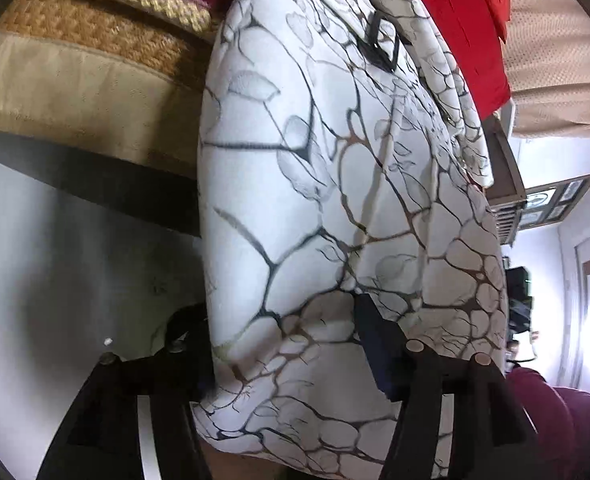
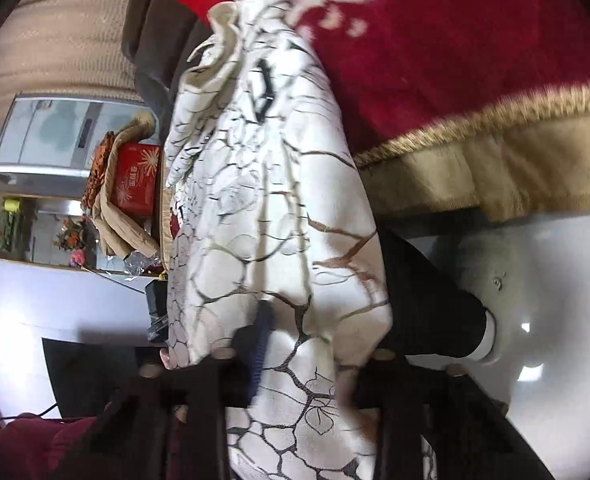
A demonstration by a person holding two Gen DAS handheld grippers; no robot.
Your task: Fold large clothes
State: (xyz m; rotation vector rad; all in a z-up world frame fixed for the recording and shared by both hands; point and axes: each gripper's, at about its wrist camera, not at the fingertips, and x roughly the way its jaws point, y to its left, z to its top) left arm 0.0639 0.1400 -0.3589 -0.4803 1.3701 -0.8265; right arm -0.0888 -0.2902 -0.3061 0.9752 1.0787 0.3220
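While both cameras are rolled sideways, each view is filled by one white garment (image 1: 335,208) printed with a dark, vein-like crackle pattern. It hangs as a thick, doubled-over bundle between the two tongs, lifted off the floor and stretching away from the cameras toward a bed.

From the left wrist view, the left tongs (image 1: 287,344) are clenched on the near end of the garment; one dark finger (image 1: 379,344) presses into the cloth, while the other is mostly hidden behind the fabric fold. A small black buckle (image 1: 383,46) sits on the far part of the garment.

From the right wrist view, the right tongs (image 2: 307,344) are likewise grasping the garment, the cloth bunched between the two dark fingers (image 2: 261,332). The picture is blurred here, so the exact pinch line is hard to make out.

Beyond the garment lies a bed covered by a dark red blanket (image 2: 475,48) with a gold braided trim (image 2: 495,120). A bright red cloth (image 1: 459,20) lies at the far end. A pale, glossy floor (image 2: 543,304) shows below the bed edge. A red box (image 2: 137,178) stands far off in the room.
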